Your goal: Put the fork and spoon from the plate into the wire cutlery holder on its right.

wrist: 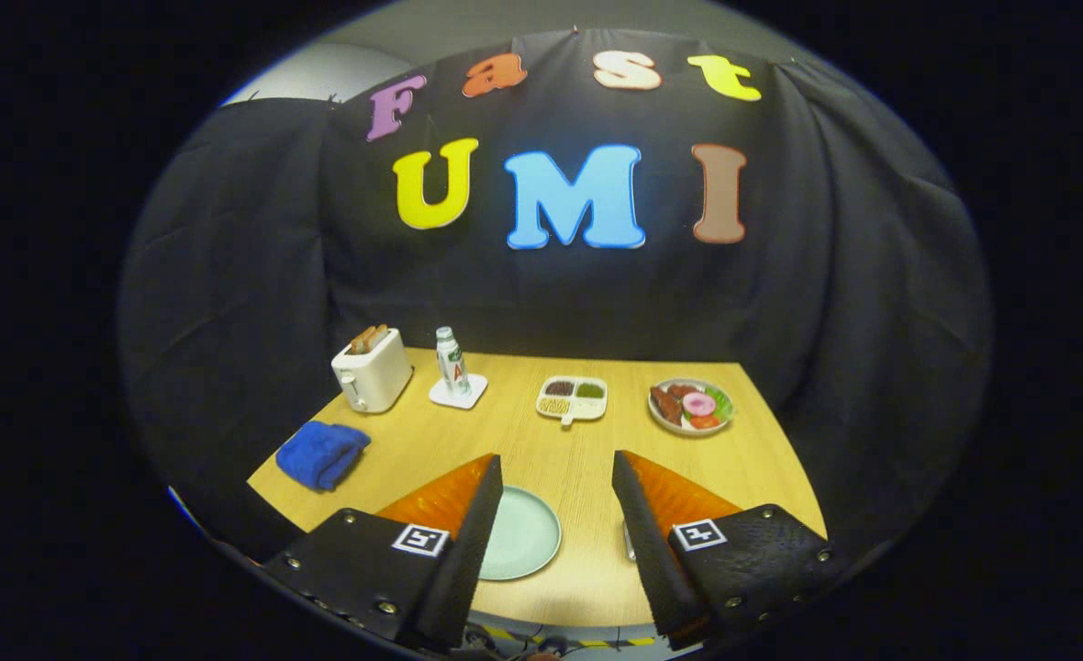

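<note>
A staged booth — black cloth wall behind a wooden bench holding toaster, bottle and food dishes.

I logged the table as pale wood-grain laminate, matt. The plate looked smooth and satin, the toaster glossy plastic, the blue towel soft pile cloth. Gripper fingers, held apart, showed coarse matt inner pads.

A pale wood grain is shown by the table. The plate is coloured mint green. A white toaster is seen beside a deep blue cloth (ribbed in texture). The divided dish is white, filled with brown, green and yellowish portions. Black-and-white square markers are printed behind the fingers.
</note>
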{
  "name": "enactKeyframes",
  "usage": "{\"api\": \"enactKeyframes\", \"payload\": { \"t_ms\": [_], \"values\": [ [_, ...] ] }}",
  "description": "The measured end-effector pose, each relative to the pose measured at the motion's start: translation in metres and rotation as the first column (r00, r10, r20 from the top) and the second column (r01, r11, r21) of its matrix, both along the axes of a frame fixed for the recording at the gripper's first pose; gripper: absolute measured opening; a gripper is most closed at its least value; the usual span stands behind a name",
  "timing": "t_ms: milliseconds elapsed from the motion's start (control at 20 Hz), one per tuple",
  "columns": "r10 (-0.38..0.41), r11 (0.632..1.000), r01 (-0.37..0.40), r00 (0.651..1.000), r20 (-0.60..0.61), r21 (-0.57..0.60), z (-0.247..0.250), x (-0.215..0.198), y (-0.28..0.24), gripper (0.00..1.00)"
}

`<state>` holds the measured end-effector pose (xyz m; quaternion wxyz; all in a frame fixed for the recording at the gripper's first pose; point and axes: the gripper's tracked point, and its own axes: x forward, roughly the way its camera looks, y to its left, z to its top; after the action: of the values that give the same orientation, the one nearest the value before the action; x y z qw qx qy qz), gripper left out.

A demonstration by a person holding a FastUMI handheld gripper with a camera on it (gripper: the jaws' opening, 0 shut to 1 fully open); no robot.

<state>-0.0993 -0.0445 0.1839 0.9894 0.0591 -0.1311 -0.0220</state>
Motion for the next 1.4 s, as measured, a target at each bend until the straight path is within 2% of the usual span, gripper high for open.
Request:
{"api": "enactKeyframes", "payload": {
  "t_ms": [150, 200, 300, 450, 550, 750, 900, 1100, 1400],
  "values": [
    [-0.091, 0.996, 0.09, 0.985, 0.149, 0.012, 0.019, -0.02, 0.006, 0.76],
    [-0.129, 0.991, 0.131, 0.975, 0.181, 0.0, 0.023, -0.025, 0.005, 0.84],
    [-0.15, 0.987, 0.158, 0.965, 0.217, -0.024, 0.023, -0.027, 0.013, 0.92],
    [-0.149, 0.988, 0.157, 0.942, 0.3, -0.004, 0.035, -0.032, 0.021, 0.94],
    [-0.111, 0.993, 0.117, 0.925, 0.364, 0.005, 0.042, -0.032, 0.039, 0.94],
    [-0.118, 0.991, 0.133, 0.917, 0.38, -0.013, 0.034, -0.028, 0.055, 0.94],
    [-0.099, 0.993, 0.12, 0.892, 0.44, -0.02, 0.042, -0.031, 0.07, 0.94],
    [-0.1, 0.993, 0.12, 0.905, 0.413, -0.022, 0.034, -0.026, 0.074, 0.94],
    [-0.067, 0.997, 0.073, 0.927, 0.369, -0.004, 0.022, -0.016, 0.081, 0.94]
  ]
}}
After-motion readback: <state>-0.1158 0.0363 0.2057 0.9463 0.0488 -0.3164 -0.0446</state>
